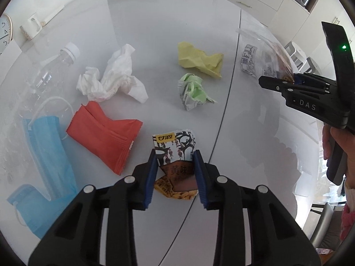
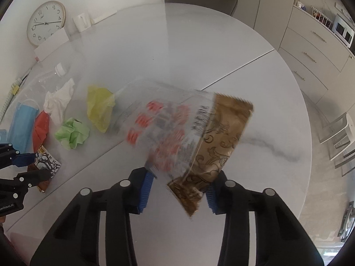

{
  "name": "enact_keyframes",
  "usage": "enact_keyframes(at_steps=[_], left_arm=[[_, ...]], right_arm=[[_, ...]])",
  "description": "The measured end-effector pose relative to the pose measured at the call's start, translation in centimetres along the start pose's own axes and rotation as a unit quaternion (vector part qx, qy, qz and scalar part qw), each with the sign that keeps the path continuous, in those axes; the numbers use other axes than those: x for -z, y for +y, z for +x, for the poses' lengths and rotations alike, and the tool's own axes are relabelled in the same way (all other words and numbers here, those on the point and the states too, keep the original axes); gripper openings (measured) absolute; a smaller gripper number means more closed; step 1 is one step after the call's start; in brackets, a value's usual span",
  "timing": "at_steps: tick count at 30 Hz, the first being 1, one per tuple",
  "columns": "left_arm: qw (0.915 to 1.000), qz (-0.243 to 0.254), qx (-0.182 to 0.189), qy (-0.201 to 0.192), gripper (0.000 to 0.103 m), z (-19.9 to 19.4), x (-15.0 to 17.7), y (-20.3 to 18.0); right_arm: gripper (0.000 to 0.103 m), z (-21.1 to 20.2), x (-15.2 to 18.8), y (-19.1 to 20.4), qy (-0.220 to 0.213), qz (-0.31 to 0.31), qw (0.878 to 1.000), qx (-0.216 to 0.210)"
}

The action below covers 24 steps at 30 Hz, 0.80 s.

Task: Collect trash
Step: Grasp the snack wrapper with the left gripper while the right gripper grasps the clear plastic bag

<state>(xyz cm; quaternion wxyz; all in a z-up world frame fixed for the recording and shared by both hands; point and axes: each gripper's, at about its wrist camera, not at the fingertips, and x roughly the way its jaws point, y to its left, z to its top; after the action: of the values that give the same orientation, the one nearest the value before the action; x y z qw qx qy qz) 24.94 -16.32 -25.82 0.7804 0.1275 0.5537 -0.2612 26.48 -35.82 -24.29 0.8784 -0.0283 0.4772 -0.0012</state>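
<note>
In the left wrist view my left gripper [image 1: 176,173] is shut on a black, white and brown snack packet [image 1: 175,153] that lies on the white table [image 1: 166,22], with a blue pad pressing each side. The right wrist view shows the right gripper [image 2: 178,190] shut on the near end of a wrapper [image 2: 221,133] that is part clear, part gold-brown; the wrapper looks blurred. From the left wrist view the right gripper [image 1: 281,81] holds that wrapper [image 1: 261,57] at the right. The left gripper [image 2: 37,166] and its packet [image 2: 47,163] show at the left edge.
Around the packet lie a red pouch [image 1: 104,135], blue face masks [image 1: 46,150], a white tissue [image 1: 113,77], a clear bottle [image 1: 53,71], yellow paper [image 1: 199,59] and green paper [image 1: 193,90]. A mug [image 1: 31,27] and a clock [image 2: 45,22] stand at the table's far left; drawers [image 2: 310,57] are beyond its right edge.
</note>
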Motion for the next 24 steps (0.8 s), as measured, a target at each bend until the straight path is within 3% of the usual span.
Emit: enact_keyframes(at_steps=[10,18,24], left_arm=[[0.9997,0.009,0.006,-0.020,0.031,-3.1,0.5,0.6],[0.9992,0.020,0.017,-0.029,0.031,-5.6,2.3,0.5],[0.9979,0.046,0.031,-0.034,0.031,-7.6,4.9,-0.9]], right_arm=[[0.031,-2.1,0.7,-1.4,-0.018,0.059,0.996,-0.057],[0.031,-5.7,3.2,-1.2,-0.034,0.078,0.994,-0.065],[0.031,-9.5,7.0,-0.1,-0.040,0.092,0.993,-0.057]])
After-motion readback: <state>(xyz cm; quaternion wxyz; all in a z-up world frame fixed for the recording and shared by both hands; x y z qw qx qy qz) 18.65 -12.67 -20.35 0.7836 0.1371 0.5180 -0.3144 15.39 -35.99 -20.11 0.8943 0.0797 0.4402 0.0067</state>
